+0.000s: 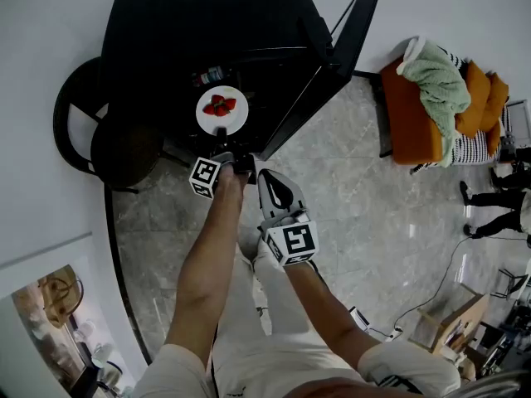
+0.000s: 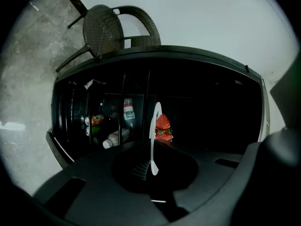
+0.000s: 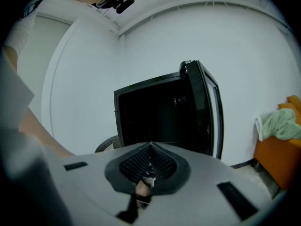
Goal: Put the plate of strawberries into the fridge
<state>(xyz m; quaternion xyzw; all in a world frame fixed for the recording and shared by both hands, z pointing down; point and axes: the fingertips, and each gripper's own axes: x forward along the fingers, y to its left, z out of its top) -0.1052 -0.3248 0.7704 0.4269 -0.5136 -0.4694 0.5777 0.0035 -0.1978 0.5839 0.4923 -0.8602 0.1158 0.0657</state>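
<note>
Plate point(image 1: 204, 116) of strawberries point(image 1: 219, 104) is the far end of the chain: closest to body, right gripper point(image 1: 269, 179) jaws together, empty; just ahead, left gripper point(image 1: 222, 137) clamped narrow on plate's near rim. Plate level inside open fridge point(image 1: 174, 31); bottles point(image 2: 128, 109) deeper in, chair point(image 1: 116, 143) beside fridge by wall.

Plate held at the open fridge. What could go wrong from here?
The left gripper pinches the plate only at its near rim; it could tip or slip, and the loose strawberries may roll off. Bottles sit inside the fridge, so the plate might knock them going in.
</note>
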